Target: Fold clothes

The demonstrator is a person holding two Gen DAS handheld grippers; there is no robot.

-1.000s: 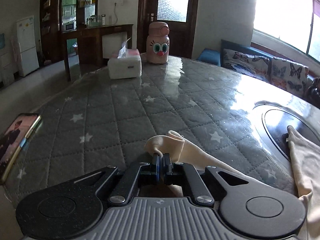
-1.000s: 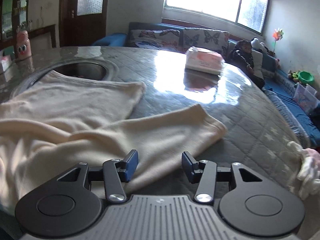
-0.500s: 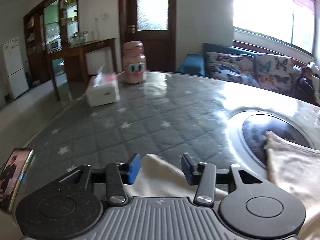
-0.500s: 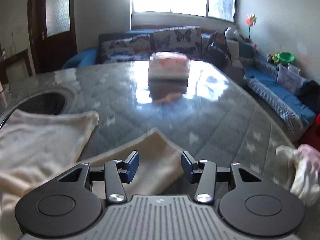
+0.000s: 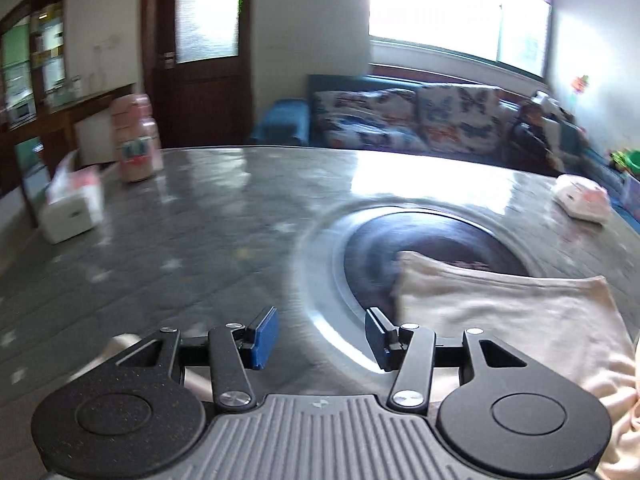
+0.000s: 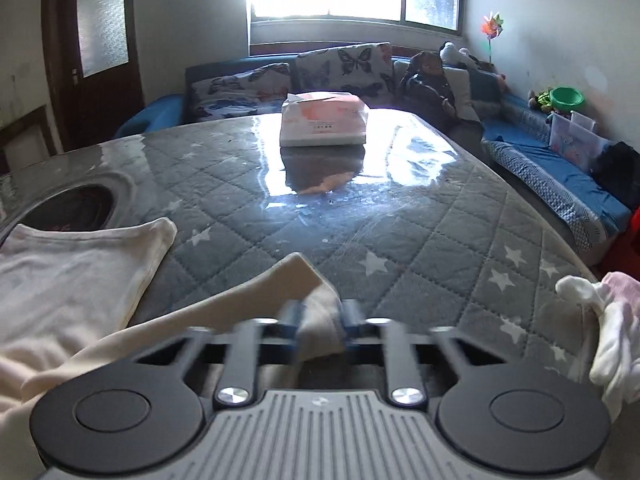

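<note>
A cream long-sleeved garment [image 6: 76, 280] lies spread on the grey quilted table [image 6: 400, 248], its hem over the dark round inset [image 5: 432, 240]. In the right wrist view one sleeve runs toward me, and its cuff [image 6: 316, 300] sits bunched between the blurred fingers of my right gripper [image 6: 321, 322], which is shut on it. My left gripper [image 5: 320, 338] is open above the inset's rim with nothing between its blue pads [image 5: 264, 336]. The garment's body [image 5: 508, 312] lies to its right, and a scrap of cream cloth [image 5: 120, 344] shows under its left side.
A white tissue box [image 5: 72, 208] and a pink bottle [image 5: 136, 144] stand at the table's far left. A tissue pack [image 6: 324, 124] sits at the far edge. White and pink cloth [image 6: 600, 320] lies at the right edge. A sofa [image 6: 312, 72] runs behind.
My left gripper let go of the sleeve end, opened and swung right toward the inset. My right gripper moved over the other sleeve's cuff and closed on it.
</note>
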